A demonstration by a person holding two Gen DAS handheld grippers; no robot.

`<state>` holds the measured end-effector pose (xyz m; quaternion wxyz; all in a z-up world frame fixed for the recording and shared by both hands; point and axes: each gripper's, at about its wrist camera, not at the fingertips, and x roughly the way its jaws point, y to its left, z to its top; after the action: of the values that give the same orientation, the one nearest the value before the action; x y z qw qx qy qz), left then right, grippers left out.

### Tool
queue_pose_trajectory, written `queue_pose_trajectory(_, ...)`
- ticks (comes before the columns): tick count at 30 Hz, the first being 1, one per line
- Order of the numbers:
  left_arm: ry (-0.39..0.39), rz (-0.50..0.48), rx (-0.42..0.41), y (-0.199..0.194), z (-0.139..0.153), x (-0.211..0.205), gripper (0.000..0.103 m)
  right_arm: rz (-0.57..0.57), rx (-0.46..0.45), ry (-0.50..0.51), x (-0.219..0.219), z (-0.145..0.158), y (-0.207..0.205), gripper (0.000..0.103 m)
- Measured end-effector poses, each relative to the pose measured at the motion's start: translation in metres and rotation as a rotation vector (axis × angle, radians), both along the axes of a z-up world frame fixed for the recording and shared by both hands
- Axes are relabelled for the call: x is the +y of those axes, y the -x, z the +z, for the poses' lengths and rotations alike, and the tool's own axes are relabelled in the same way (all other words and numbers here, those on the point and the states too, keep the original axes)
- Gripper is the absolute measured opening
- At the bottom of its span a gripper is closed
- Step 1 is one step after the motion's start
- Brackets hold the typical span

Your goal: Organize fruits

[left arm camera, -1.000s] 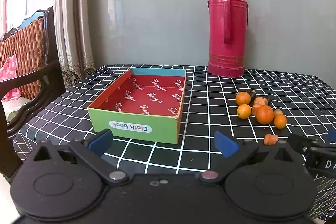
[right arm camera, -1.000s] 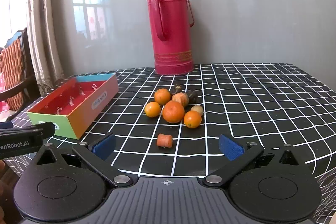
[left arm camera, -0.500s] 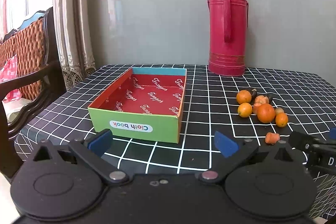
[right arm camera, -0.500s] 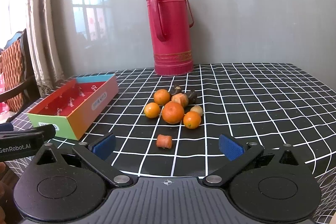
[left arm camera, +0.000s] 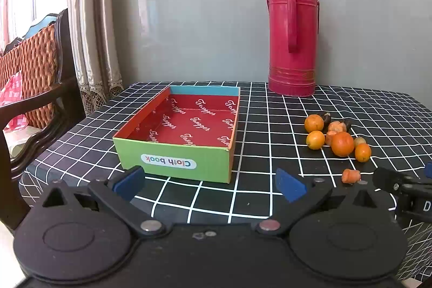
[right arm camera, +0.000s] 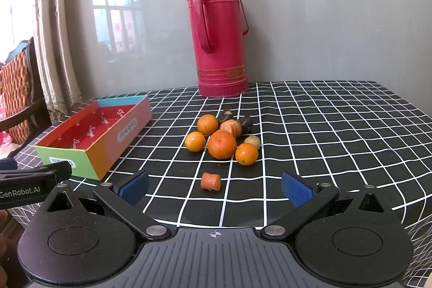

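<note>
My fingers [right arm camera: 136, 186]: both pairs spread wide, empty, ready. Short orange carrot stub [right arm camera: 210, 181]: 12 o'clock, nearest. Empty red-lined cardboard box [left arm camera: 172, 158]: open, awaiting fruit.

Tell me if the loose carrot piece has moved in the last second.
No. In the right wrist view the carrot piece keeps its place short of the big orange and red flask.

Black white-gridded tablecloth [right arm camera: 324, 126]; crimson flask [right arm camera: 220, 45]; orange fruits [right arm camera: 222, 144].
</note>
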<state>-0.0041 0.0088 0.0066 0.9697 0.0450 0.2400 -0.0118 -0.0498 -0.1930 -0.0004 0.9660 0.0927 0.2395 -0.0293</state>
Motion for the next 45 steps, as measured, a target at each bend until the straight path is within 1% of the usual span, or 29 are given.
queue_pose_trajectory(32, -0.009, 0.0, -0.002, 0.0002, -0.0009, 0.0004, 0.097, -0.004, -0.009, -0.007, -0.0004, 0.0015, 0.0018, 0.103)
queue_pose_trajectory(38, -0.019, -0.002, -0.003, -0.0001, -0.0012, -0.0015, 0.097, -0.008, -0.012, -0.012, -0.0009, 0.0021, 0.0024, 0.103)
queue_pose_trajectory(45, -0.049, -0.019, -0.003, -0.0011, -0.0027, -0.0089, 0.097, -0.019, -0.017, -0.015, -0.0042, 0.0028, 0.003, 0.103)
